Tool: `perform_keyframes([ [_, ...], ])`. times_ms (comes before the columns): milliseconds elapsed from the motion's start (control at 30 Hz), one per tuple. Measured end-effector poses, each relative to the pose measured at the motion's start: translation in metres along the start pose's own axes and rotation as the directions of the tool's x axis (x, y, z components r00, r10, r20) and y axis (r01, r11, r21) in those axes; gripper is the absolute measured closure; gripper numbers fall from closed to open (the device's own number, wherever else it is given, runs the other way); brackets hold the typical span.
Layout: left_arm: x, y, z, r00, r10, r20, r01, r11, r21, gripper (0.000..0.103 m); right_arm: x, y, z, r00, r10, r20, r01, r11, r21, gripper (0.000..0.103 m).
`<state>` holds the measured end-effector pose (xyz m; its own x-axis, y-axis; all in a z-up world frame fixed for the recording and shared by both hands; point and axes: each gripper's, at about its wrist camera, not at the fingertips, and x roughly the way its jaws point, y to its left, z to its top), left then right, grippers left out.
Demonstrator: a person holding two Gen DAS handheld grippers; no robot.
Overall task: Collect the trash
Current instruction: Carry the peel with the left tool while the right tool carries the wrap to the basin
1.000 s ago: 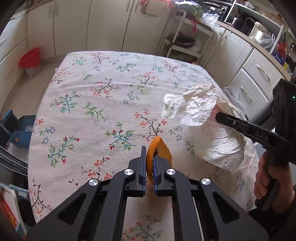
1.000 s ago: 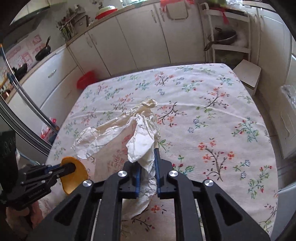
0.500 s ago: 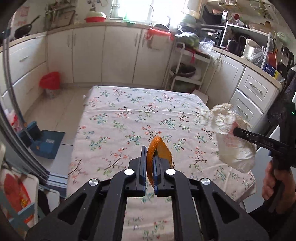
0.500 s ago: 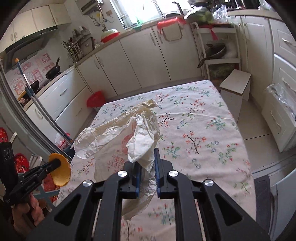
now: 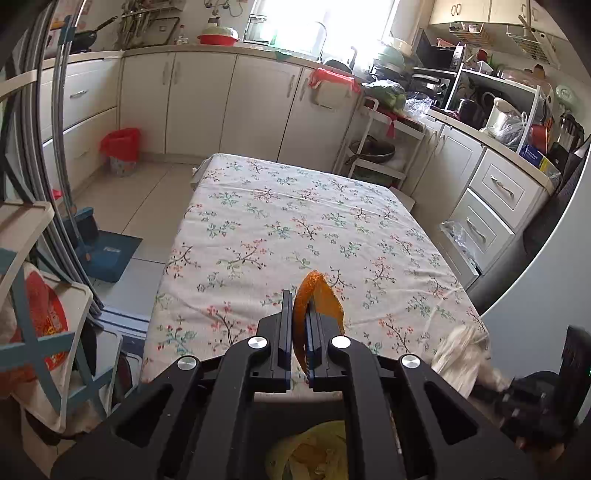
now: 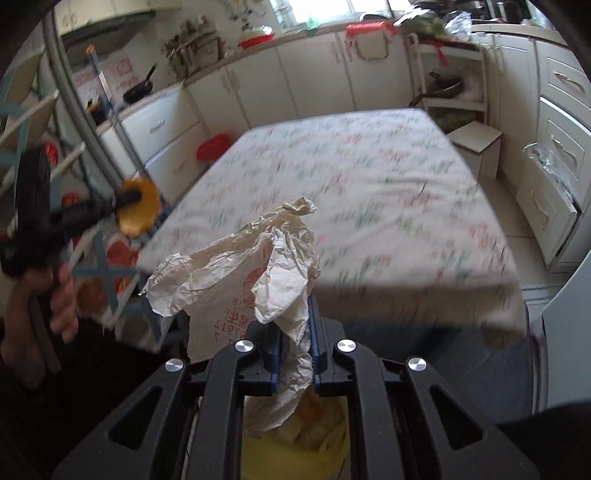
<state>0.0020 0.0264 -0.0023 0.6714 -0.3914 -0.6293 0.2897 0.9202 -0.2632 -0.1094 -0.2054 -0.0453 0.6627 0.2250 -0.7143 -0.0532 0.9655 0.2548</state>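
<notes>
Ahead of the tools stood a worktop under a floral tablecloth [image 5: 295,229], its surface bare. Beyond its far end ran white cabinets [image 5: 199,107] beneath a bright window [image 5: 321,22]. To the far left of them a red-lined waste bin [image 5: 121,150] sat on the tiled floor, with a blue dustpan [image 5: 107,254] nearer. Off to the right, a white rack held a dark pan [image 5: 371,149], and white drawers [image 5: 495,206] lined that side.
</notes>
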Motion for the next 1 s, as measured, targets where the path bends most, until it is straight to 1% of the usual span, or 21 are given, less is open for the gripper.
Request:
perform_keyframes([
  [67, -0.004, -0.001, -0.004, 1.0, -0.002, 0.001, 0.002, 1.0, -0.003, 0.098, 0.008, 0.014, -0.015, 0.999, -0.008, -0.053, 0.004, 0.998, -0.064, 0.09],
  [100, -0.007, -0.001, -0.007, 1.0, -0.005, 0.002, 0.005, 1.0, -0.005, 0.098, 0.008, 0.021, -0.026, 0.997, -0.016, -0.069, 0.01, 0.996, -0.093, 0.09],
  [200, -0.016, -0.004, -0.016, 1.0, -0.01, 0.005, 0.01, 1.0, -0.003, 0.098, 0.017, 0.037, -0.04, 0.993, -0.05, -0.11, 0.028, 0.982, -0.189, 0.089],
  [367, -0.026, -0.008, -0.028, 1.0, -0.019, 0.003, 0.019, 1.0, 0.003, 0.098, 0.029, 0.046, -0.051, 0.984, -0.088, -0.157, 0.046, 0.966, -0.253, 0.089],
  [467, -0.03, -0.011, -0.033, 1.0, -0.028, 0.0, 0.028, 1.0, 0.007, 0.098, 0.039, 0.05, -0.06, 0.972, -0.124, -0.198, 0.062, 0.954, -0.292, 0.089],
  [600, -0.032, -0.017, -0.039, 0.999, -0.04, -0.006, 0.04, 0.999, 0.015, 0.098, 0.05, 0.064, -0.073, 0.954, -0.18, -0.24, 0.084, 0.927, -0.365, 0.088],
  [667, -0.033, -0.019, -0.042, 0.999, -0.045, -0.008, 0.045, 0.999, 0.018, 0.098, 0.054, 0.068, -0.078, 0.946, -0.197, -0.257, 0.086, 0.918, -0.388, 0.085],
  [733, -0.034, -0.022, -0.045, 0.999, -0.049, -0.011, 0.049, 0.999, 0.021, 0.098, 0.057, 0.07, -0.083, 0.936, -0.219, -0.275, 0.092, 0.908, -0.41, 0.073],
  [833, -0.036, -0.024, -0.05, 0.998, -0.052, -0.017, 0.053, 0.998, 0.025, 0.098, 0.057, 0.069, -0.087, 0.93, -0.232, -0.285, 0.098, 0.904, -0.416, 0.069],
  [900, -0.038, -0.025, -0.054, 0.998, -0.055, -0.021, 0.055, 0.998, 0.027, 0.098, 0.055, 0.066, -0.086, 0.932, -0.229, -0.281, 0.103, 0.911, -0.4, 0.063],
  [1000, -0.039, -0.028, -0.06, 0.998, -0.058, -0.032, 0.059, 0.998, 0.029, 0.098, 0.044, 0.057, -0.078, 0.948, -0.206, -0.243, 0.118, 0.935, -0.333, 0.059],
])
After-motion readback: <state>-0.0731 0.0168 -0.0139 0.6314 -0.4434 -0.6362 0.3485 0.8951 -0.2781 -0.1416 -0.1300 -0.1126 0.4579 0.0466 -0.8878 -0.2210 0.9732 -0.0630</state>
